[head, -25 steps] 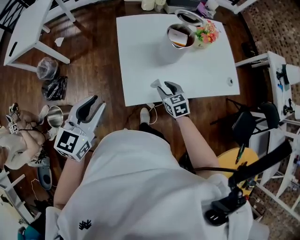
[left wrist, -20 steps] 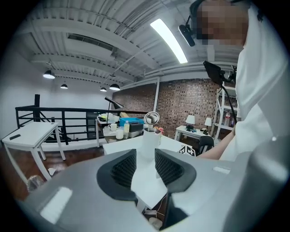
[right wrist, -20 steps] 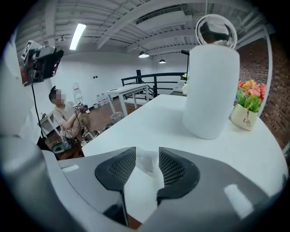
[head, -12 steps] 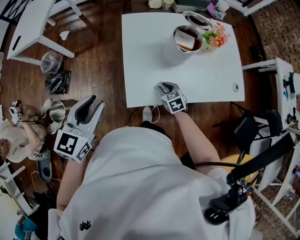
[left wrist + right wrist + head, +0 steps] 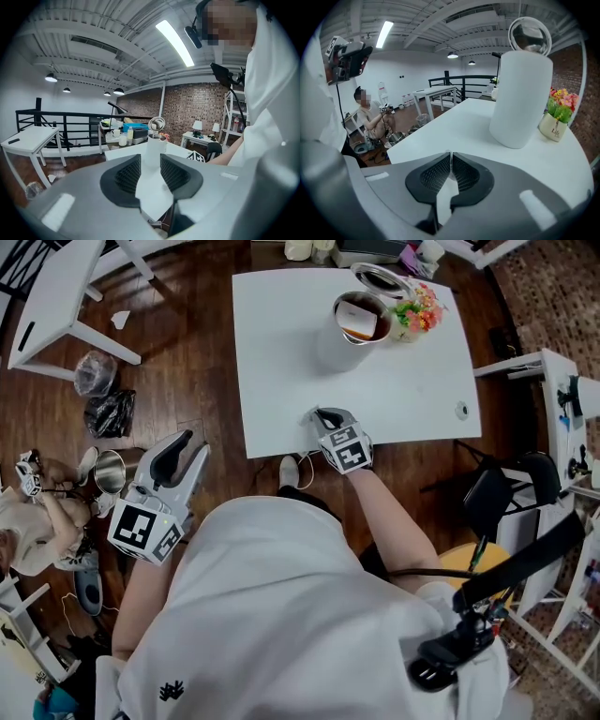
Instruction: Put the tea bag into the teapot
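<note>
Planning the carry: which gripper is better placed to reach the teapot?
Right. The right gripper sits at the table edge, shut on a white sliver, apparently the tea bag. The left gripper hangs open over the floor, farther from the teapot.

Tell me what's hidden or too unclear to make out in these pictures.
- What the right hand-held gripper pinches: in the head view its own body covers it. The right gripper view shows only a white sliver between the shut jaws.
- What is in the teapot: too small in the head view. Both gripper views see only its outside.
- The small dark object on the table: too small.
</note>
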Available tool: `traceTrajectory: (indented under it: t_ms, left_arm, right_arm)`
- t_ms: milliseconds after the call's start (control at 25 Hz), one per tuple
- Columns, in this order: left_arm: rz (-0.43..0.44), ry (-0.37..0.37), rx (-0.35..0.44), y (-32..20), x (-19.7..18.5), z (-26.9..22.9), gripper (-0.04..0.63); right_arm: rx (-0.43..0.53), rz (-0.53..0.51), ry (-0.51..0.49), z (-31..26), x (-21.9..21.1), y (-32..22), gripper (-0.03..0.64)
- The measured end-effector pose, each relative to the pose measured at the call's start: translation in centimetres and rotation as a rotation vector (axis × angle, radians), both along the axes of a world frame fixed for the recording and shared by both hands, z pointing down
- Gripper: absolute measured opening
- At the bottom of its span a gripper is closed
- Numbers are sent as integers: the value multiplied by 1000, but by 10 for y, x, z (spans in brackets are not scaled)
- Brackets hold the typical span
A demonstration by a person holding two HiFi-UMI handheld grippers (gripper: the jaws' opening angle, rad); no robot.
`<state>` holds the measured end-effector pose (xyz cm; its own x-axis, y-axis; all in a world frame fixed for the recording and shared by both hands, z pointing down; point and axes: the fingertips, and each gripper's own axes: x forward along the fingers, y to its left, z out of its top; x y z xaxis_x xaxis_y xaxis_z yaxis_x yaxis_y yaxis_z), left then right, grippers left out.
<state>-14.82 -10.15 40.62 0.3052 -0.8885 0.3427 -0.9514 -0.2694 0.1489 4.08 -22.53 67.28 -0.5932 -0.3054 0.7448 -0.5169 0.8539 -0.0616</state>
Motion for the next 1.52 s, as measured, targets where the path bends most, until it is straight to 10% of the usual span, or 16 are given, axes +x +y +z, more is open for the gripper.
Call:
traceTrajectory:
  t_ms: [880,1520]
  left_arm:
    - [65,32,33,1,11,0,127]
    - [-38,12,18,6,-2,-2,127]
  right_arm:
    - [232,69,-141,-217,10,-77,12]
    - [273,122,-90,-220,16,-191,12]
